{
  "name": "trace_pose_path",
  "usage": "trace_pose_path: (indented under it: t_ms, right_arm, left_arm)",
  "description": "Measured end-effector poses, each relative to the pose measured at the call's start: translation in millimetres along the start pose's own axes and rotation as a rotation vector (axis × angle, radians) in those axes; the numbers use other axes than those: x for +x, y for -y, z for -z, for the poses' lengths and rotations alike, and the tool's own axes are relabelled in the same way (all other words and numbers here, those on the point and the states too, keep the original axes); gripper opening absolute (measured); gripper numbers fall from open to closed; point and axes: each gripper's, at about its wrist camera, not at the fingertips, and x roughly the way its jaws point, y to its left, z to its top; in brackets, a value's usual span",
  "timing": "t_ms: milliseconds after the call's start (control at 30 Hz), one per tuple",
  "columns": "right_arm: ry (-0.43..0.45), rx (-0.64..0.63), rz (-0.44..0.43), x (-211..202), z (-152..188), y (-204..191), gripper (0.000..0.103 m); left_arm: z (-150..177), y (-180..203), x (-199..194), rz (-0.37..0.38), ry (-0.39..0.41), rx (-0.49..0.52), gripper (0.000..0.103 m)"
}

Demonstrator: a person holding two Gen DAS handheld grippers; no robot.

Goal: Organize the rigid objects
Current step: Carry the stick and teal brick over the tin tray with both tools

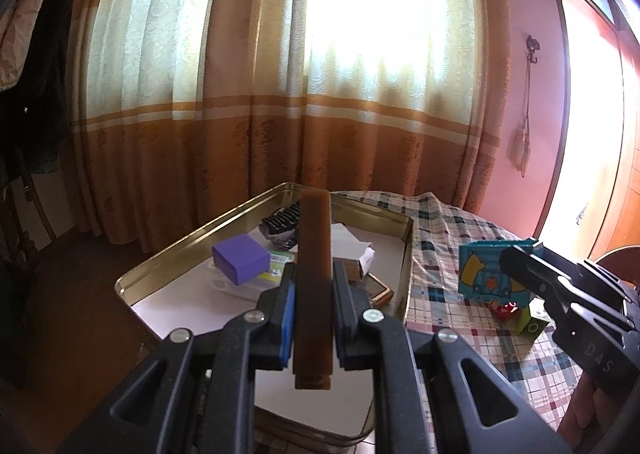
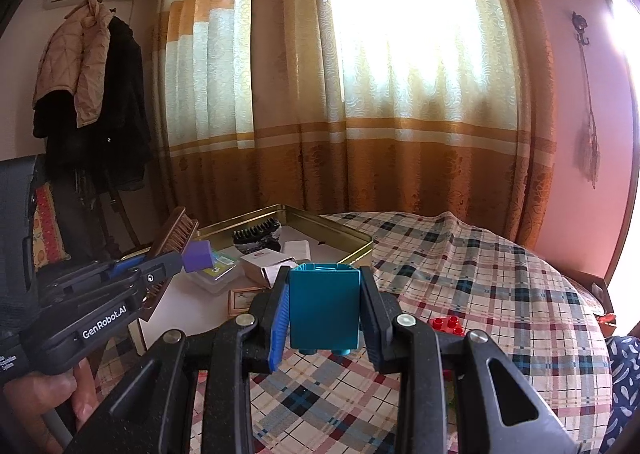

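Note:
My left gripper [image 1: 314, 274] is shut on a long brown wooden brush [image 1: 314, 254], which sticks out forward over the gold tin tray [image 1: 376, 210]. The right wrist view shows that brush [image 2: 174, 234] with its bristles, held above the tray's [image 2: 332, 226] near left corner by the left gripper [image 2: 176, 258]. My right gripper [image 2: 324, 286] is shut on a teal toy block [image 2: 324, 306], held above the checked cloth to the right of the tray. In the left wrist view that block [image 1: 484, 274] shows a cartoon picture, with the right gripper [image 1: 516, 258] on it.
The tray holds a purple box [image 1: 240, 258], a black comb [image 1: 282, 224], a white carton [image 1: 356, 250] and a wood-framed piece [image 1: 380, 292]. A red brick [image 2: 448, 324] and a green block [image 1: 534, 324] lie on the checked cloth [image 2: 460, 274]. Curtains hang behind, coats [image 2: 92, 94] at left.

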Motion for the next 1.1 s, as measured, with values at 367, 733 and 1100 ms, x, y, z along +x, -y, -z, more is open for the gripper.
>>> trace_pose_path:
  t_ms: [367,733,1100]
  right_arm:
    - [-0.015,0.000,-0.027,8.1,-2.2,-6.9,0.034]
    - [-0.026,-0.011,-0.047,16.1,-4.0,-17.0,0.034]
    - [-0.044,-0.006,-0.057,25.4,-7.6,-17.8,0.034]
  left_arm:
    - [-0.8,-15.3,9.9,-0.021,-0.033,-0.026,0.014]
    - [-2.6,-26.4,13.4,-0.040,-0.038,-0.039,0.014]
    - [-5.2,-32.5,19.4,-0.044,-0.060,-0.033,0.014]
